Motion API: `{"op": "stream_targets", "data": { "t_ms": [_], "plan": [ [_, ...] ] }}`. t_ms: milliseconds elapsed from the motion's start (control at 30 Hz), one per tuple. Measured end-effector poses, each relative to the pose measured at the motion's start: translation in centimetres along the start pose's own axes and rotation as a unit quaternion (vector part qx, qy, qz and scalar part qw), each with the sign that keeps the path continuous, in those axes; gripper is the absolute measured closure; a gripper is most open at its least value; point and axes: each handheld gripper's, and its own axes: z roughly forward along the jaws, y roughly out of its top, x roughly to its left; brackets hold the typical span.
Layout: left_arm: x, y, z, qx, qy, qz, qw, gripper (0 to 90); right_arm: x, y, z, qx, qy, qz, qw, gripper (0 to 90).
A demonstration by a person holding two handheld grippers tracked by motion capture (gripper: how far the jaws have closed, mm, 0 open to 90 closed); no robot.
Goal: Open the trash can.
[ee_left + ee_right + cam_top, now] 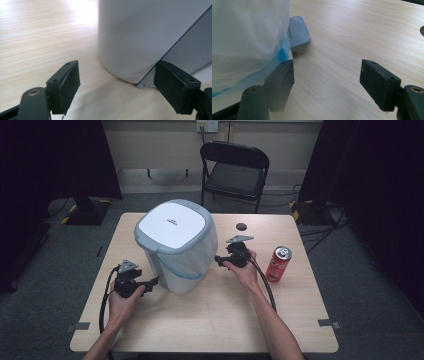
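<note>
Both grippers spread, nothing pinched. Left gripper (pixel 152 282) just beside the lower left side of the white-and-grey plastic pedal bin (pixel 176 245), mid-table on the light wooden table (pixel 210 320). Right gripper (pixel 218 260) near its right side, by the blue-edged bag liner (pixel 249 50) and grey foot pedal (pixel 298 32).

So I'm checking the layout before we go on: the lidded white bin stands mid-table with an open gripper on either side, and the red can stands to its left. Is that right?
Not quite: the red can stands to the right of the bin, beyond the right gripper, as the high view shows. The rest holds: the lid is shut, and the left gripper and the right one flank the bin with jaws open.
</note>
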Motion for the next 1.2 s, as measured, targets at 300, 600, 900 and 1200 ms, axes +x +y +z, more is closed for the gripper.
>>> {"op": "stream_targets", "data": {
  "t_ms": [300,600,900,1200],
  "plan": [
    [2.9,0.8,2.6,0.002,-0.011,-0.046,0.9989,29.6,0.3,1.4,2.1,-0.030,0.015,0.011,0.9994,33.1],
    [2.3,0.8,2.3,-0.002,-0.018,-0.032,0.9993,35.3,-0.1,1.6,2.6,-0.050,0.021,0.014,0.9984,35.8],
    [2.7,0.9,2.4,-0.008,-0.005,-0.036,0.9993,40.7,0.1,1.3,2.5,-0.059,0.078,0.017,0.9950,58.5],
    [3.8,1.0,2.4,-0.004,-0.027,-0.050,0.9984,53.1,2.2,0.0,0.1,-0.048,0.095,-0.039,0.9936,60.8]
  ]
}}
